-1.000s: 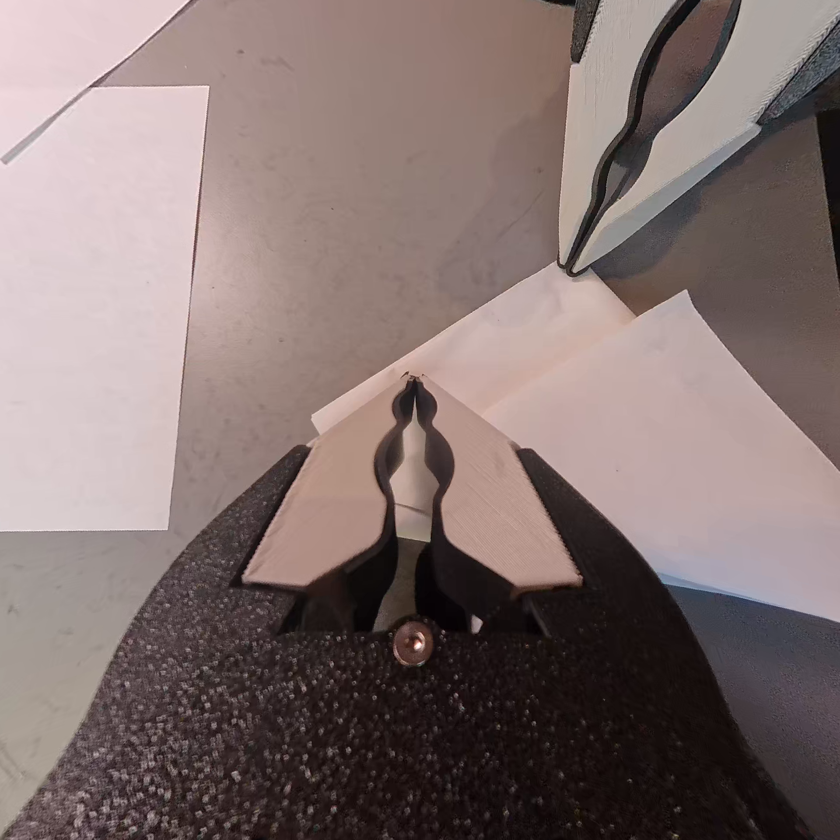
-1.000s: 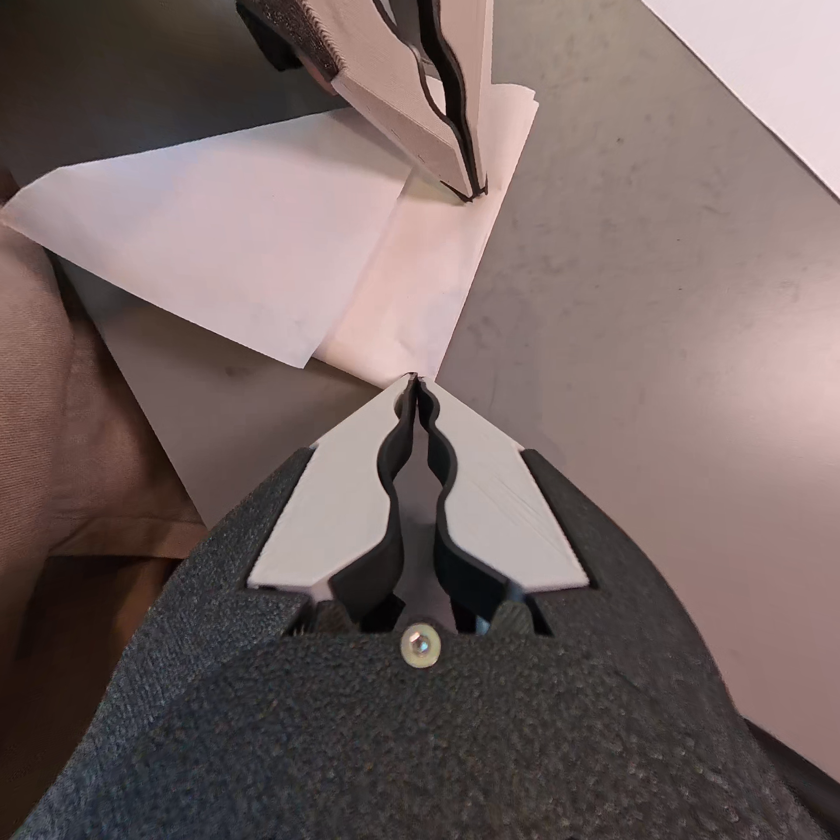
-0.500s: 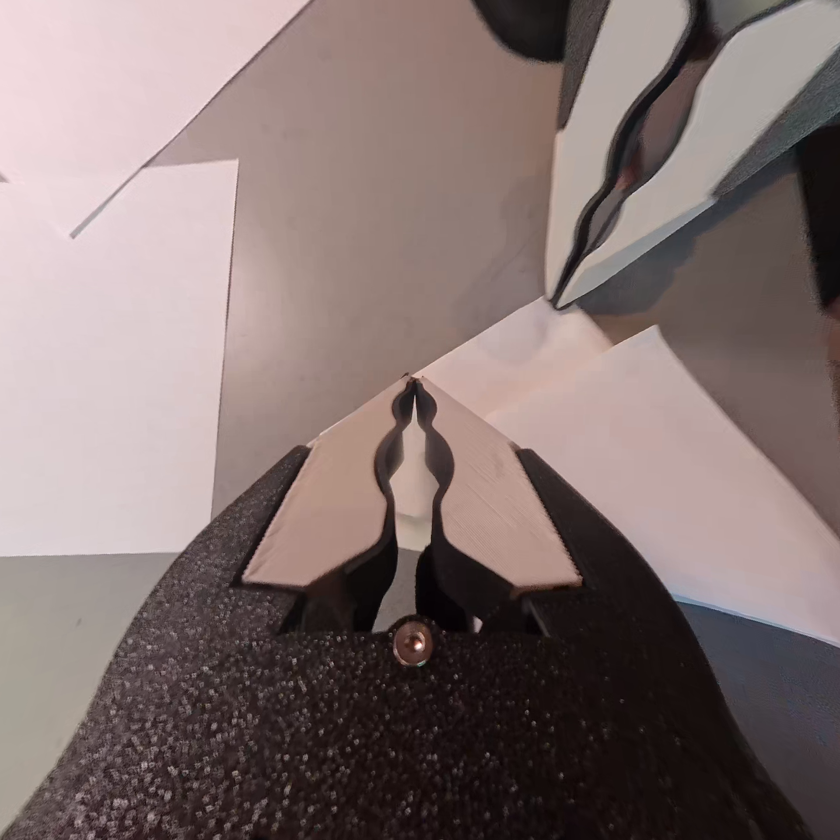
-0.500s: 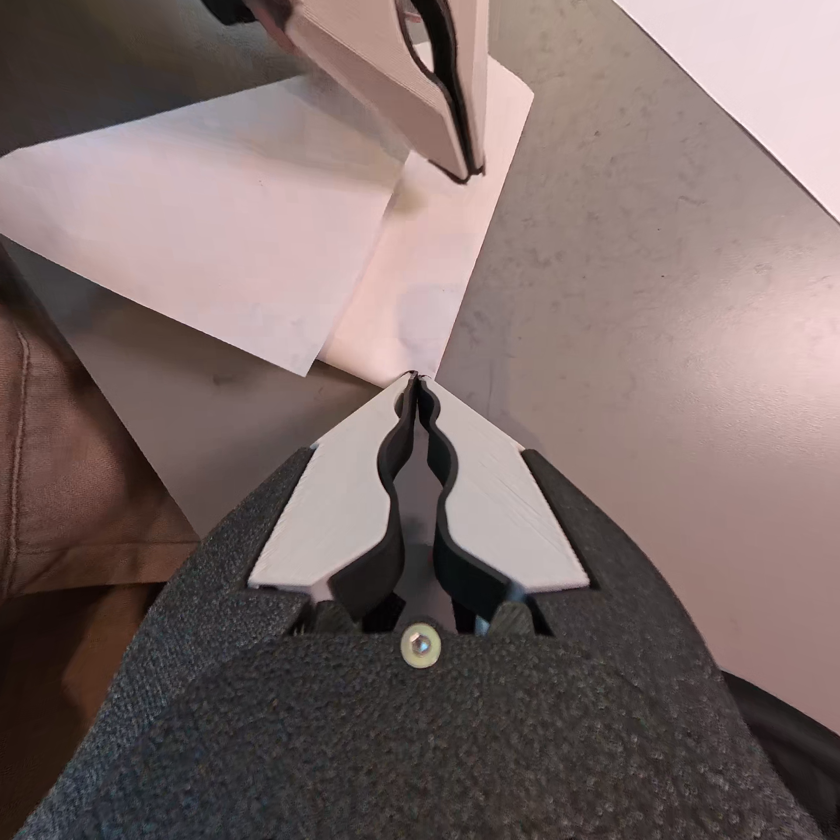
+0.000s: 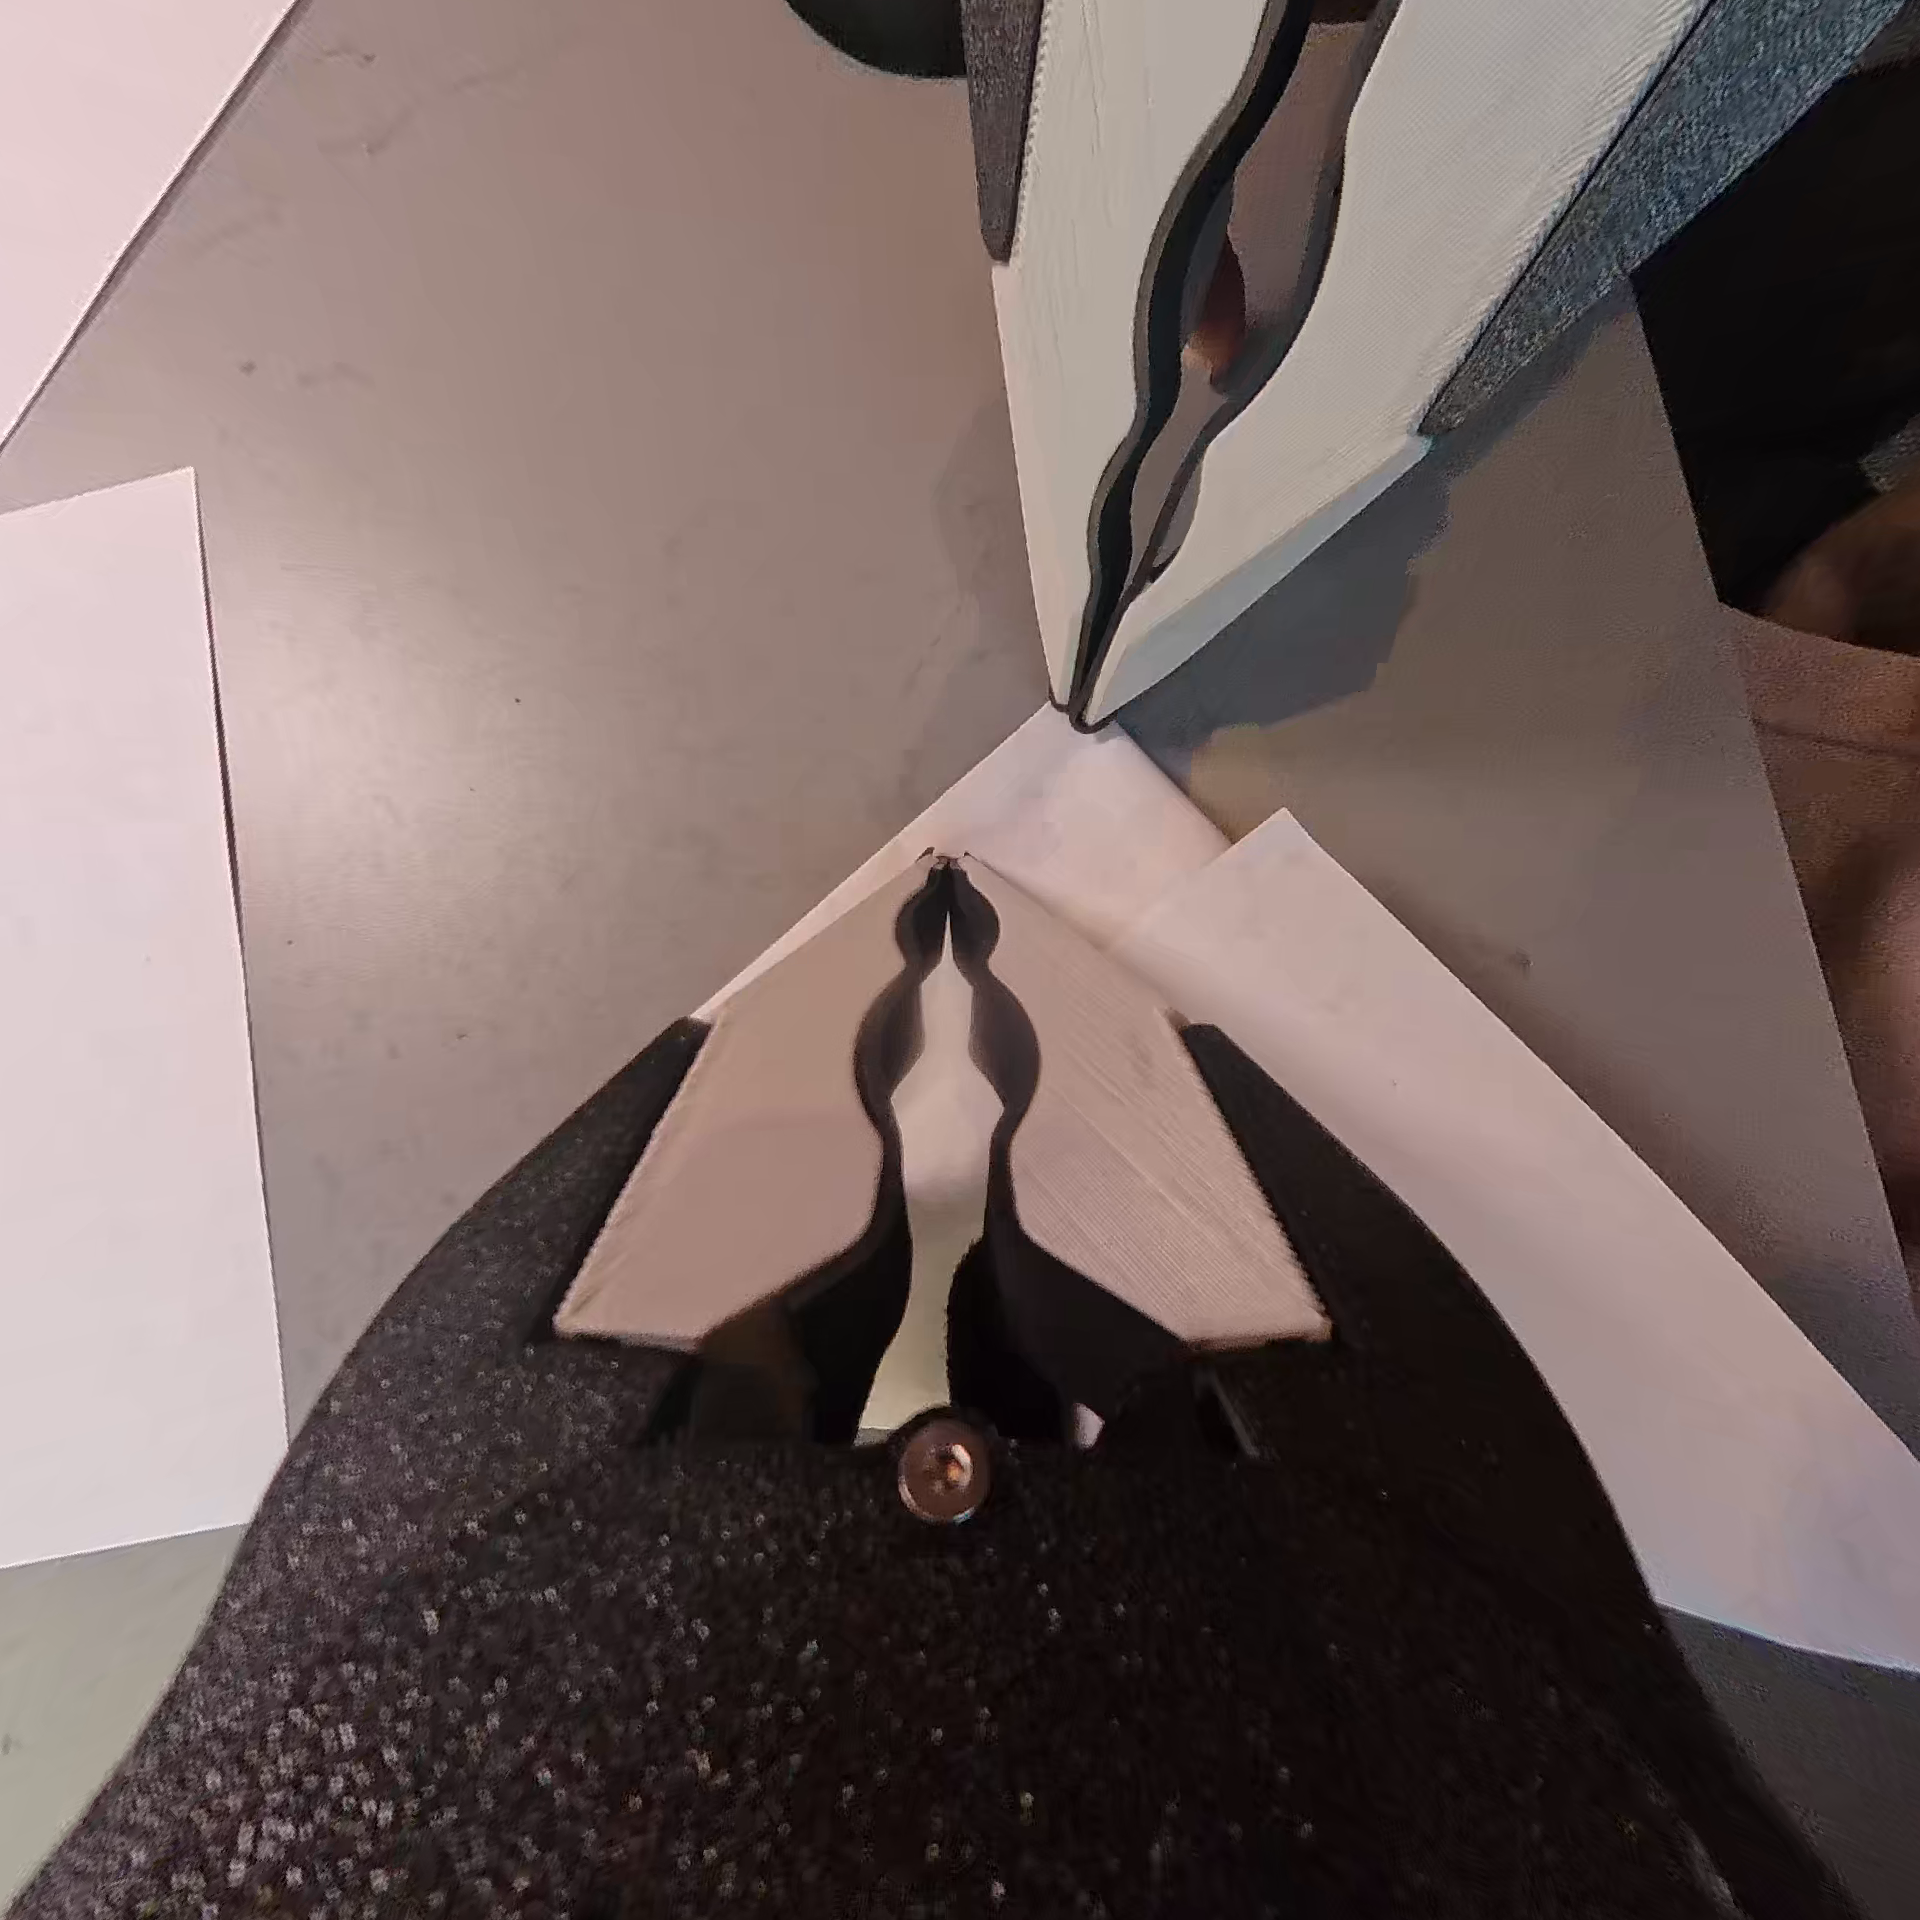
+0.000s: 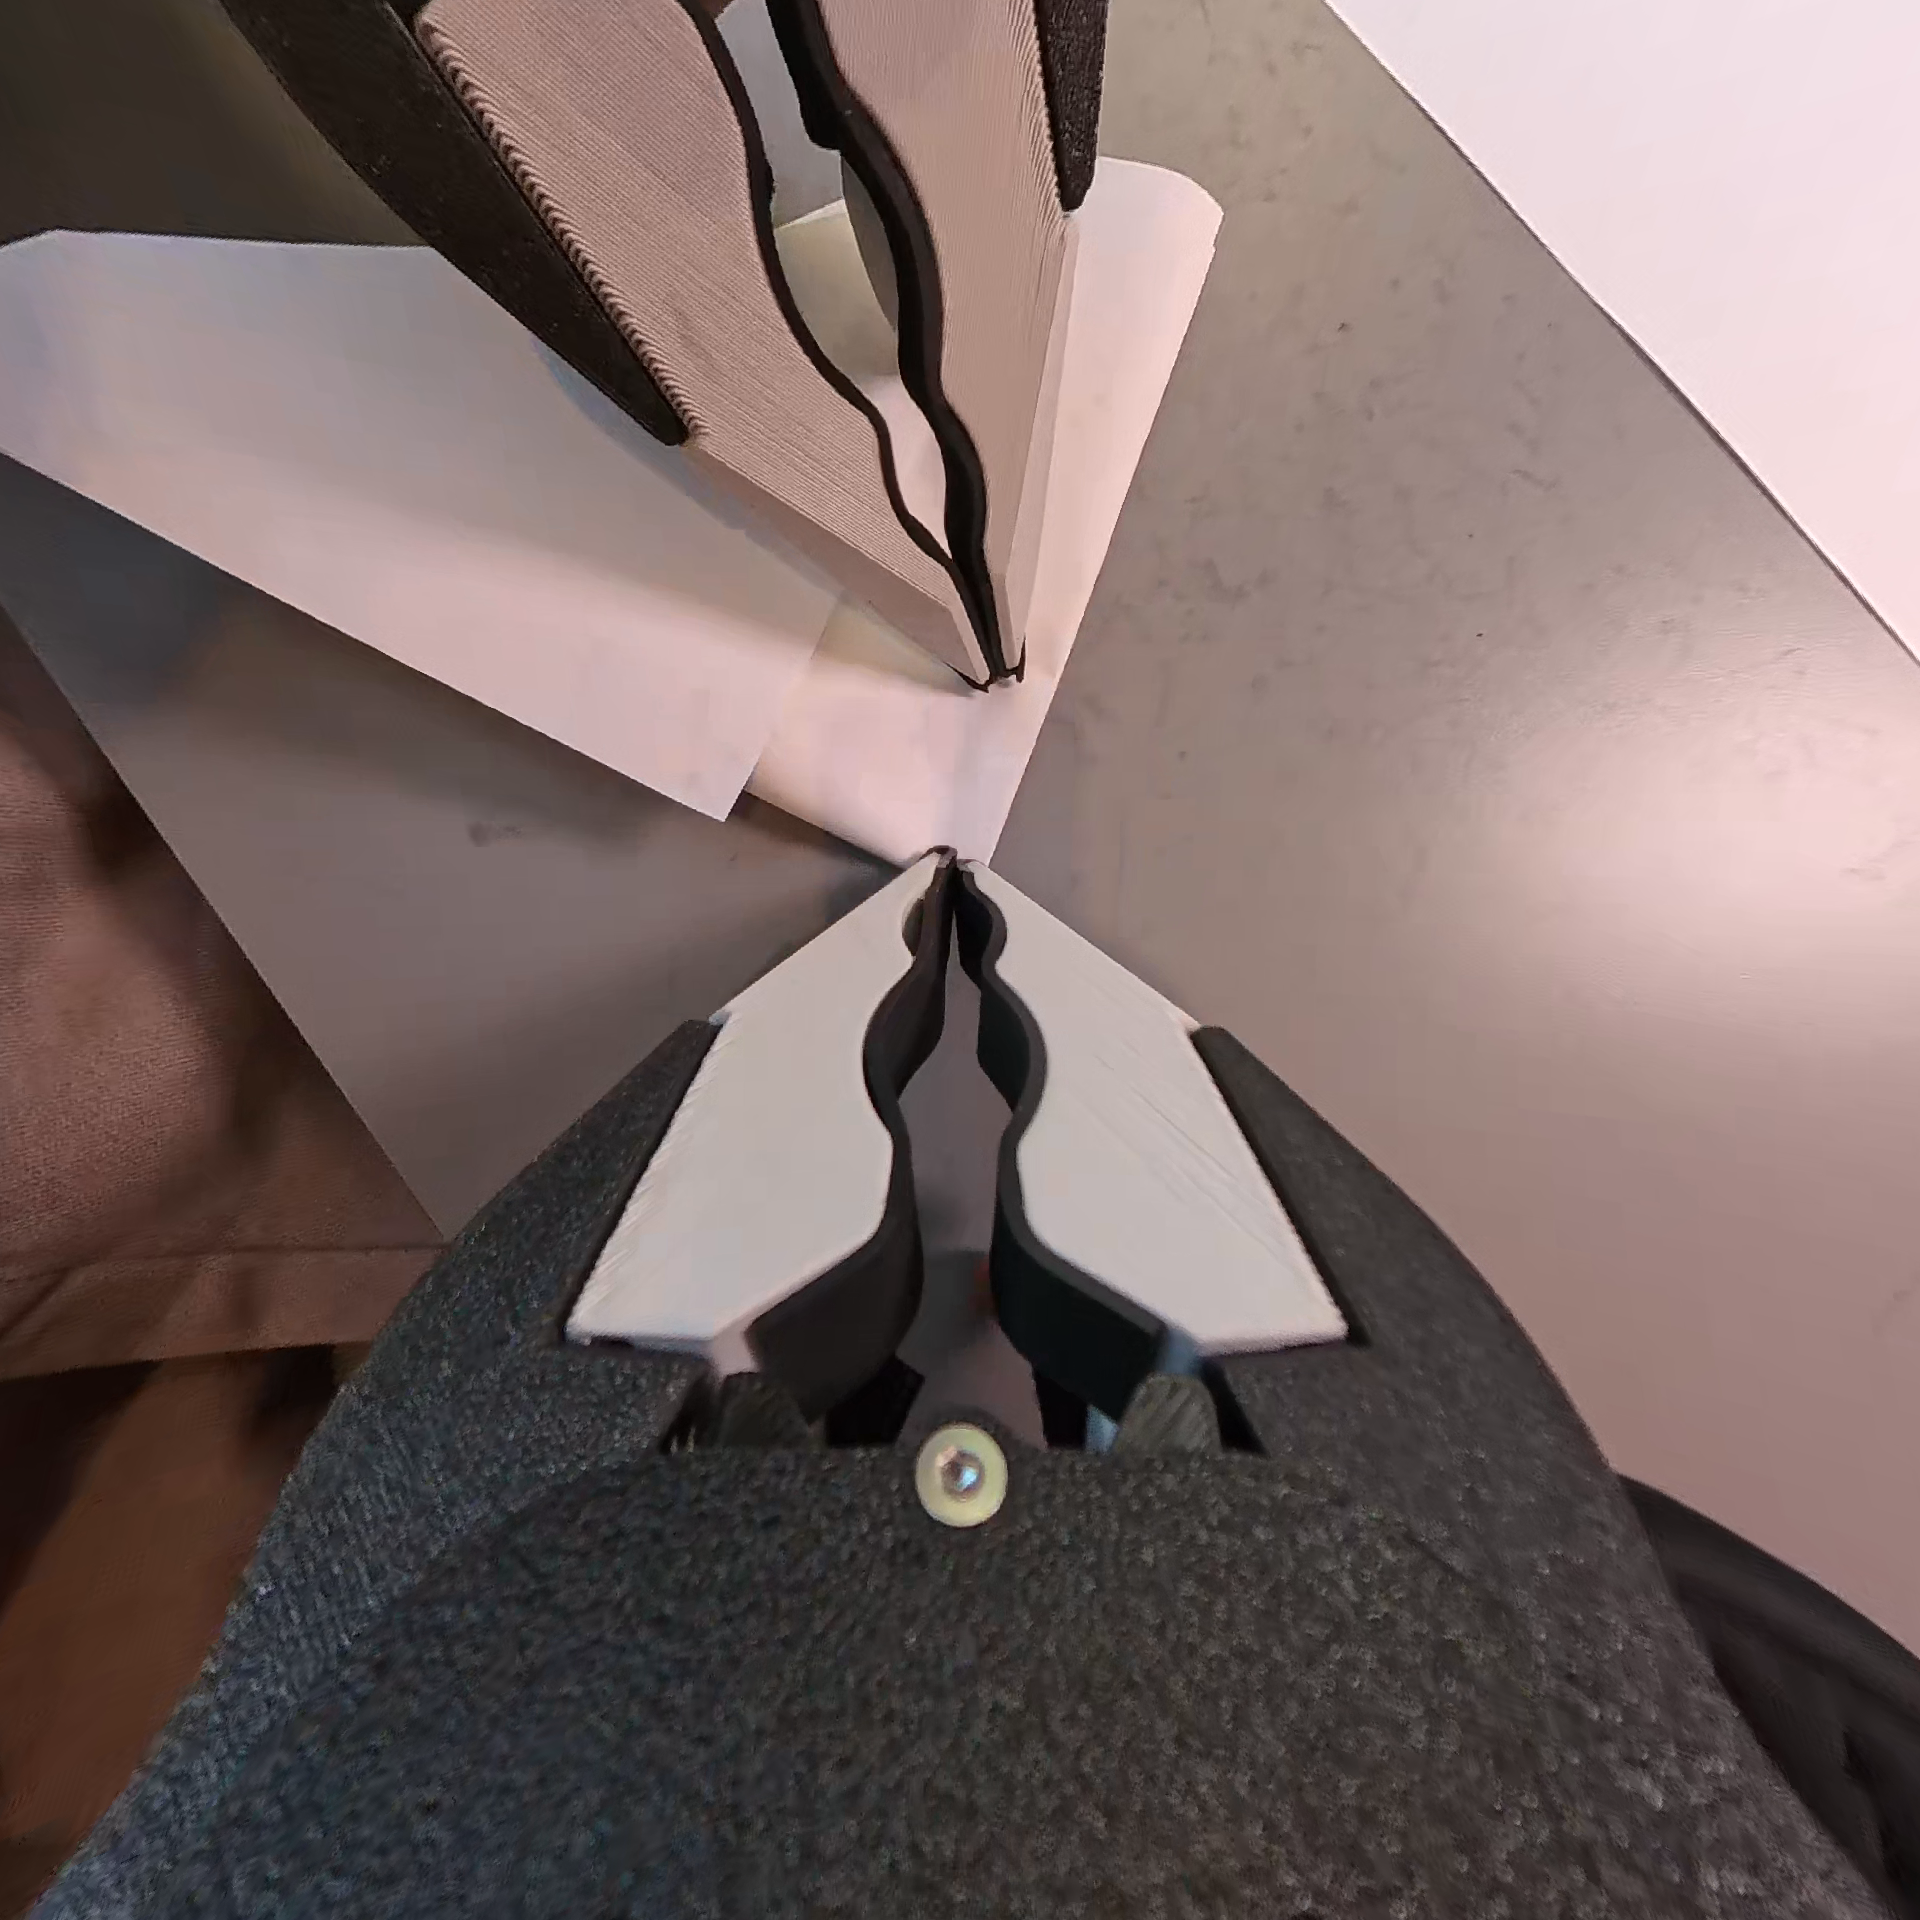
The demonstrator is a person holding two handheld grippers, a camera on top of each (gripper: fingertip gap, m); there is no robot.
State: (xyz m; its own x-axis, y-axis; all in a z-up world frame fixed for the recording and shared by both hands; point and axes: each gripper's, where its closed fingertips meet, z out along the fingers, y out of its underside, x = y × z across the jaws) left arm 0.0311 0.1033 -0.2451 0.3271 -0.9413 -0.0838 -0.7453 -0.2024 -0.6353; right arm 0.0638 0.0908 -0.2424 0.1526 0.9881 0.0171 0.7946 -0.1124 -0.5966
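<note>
A folded white paper lies on the grey table, with one flap lying over a lower layer. My left gripper is shut and empty. Its tips rest on the lower layer near the long folded edge. My right gripper is shut and empty, with its tips at the pointed corner of the paper. In the left wrist view the right gripper stands steeply at that corner. In the right wrist view the left gripper stands on the paper just beyond.
Other white sheets lie at the left and far left of the left wrist view. One also shows at the top right of the right wrist view. A person's brown clothing is beside the table edge.
The two shut grippers have come closer together. The left one slid along the paper's folded edge toward the corner where the right one stays.
</note>
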